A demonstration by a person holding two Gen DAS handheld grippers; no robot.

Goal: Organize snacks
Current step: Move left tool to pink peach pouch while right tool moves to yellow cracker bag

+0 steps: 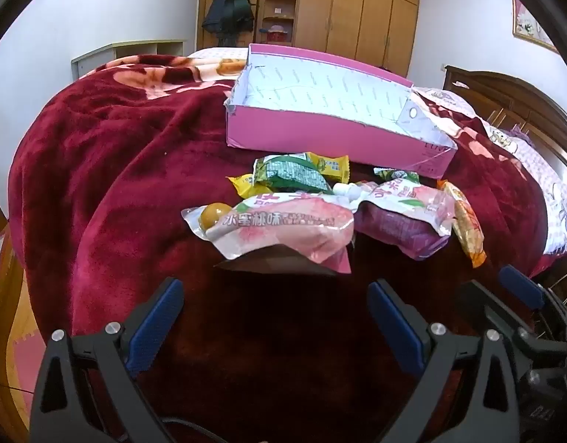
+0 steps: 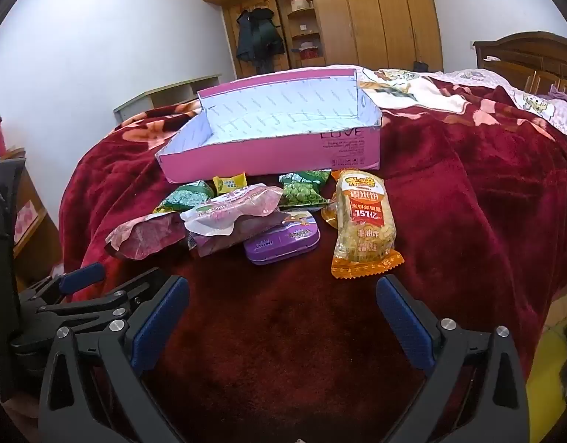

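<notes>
Both claws — left claw [image 1: 276, 306] and right claw [image 2: 283, 304] — stand fully apart, empty, above the bed [image 2: 449, 192]. Snacks lie heaped before the empty pink box [image 2: 268, 158]. Take the isolated rice cracker pack [image 2: 364, 225] first — grip across its width.

We see white walls [image 2: 99, 37], a tall wooden wardrobe [image 2: 387, 14], dark coats [image 2: 259, 38] hanging beside it, a carved headboard [image 2: 531, 59] and a crimson blanket [image 2: 449, 184].

Left gripper [image 1: 274, 317]: jaws wide apart, nothing between them, tilted downward.
Right gripper [image 2: 281, 315]: jaws wide apart, nothing between them, at the left's 3 o'clock.
</notes>
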